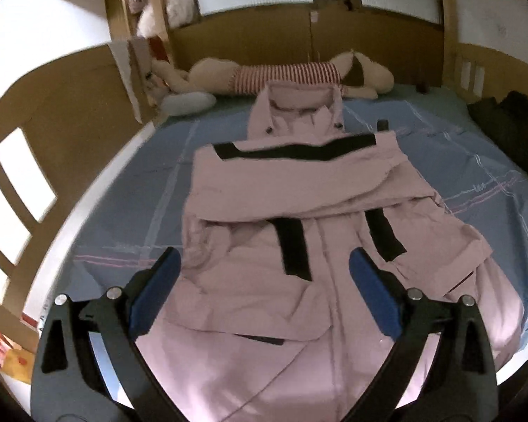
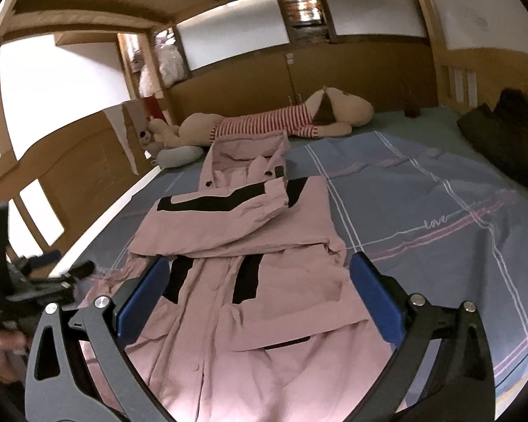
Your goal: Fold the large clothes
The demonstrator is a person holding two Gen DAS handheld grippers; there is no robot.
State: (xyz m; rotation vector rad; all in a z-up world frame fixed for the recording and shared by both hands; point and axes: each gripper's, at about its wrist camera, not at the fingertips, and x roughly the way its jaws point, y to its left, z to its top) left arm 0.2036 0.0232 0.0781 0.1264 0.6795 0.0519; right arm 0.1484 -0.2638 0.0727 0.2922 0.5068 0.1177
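Pink jacket (image 1: 264,211) lies flat on the bed (image 1: 123,190), on a blue plaid sheet (image 2: 422,211), hood end toward the headboard. Both sleeves are folded across the chest, black stripes showing. Left gripper (image 1: 264,281) hangs above the lower jacket, jaws spread, holding nothing. Right gripper (image 2: 260,292) likewise over the hem area, jaws spread, empty. Striped plush toy (image 2: 271,123) lies beyond the hood. Dark bundle, possibly clothing, (image 2: 503,130) at the far right edge, well apart from the jacket.
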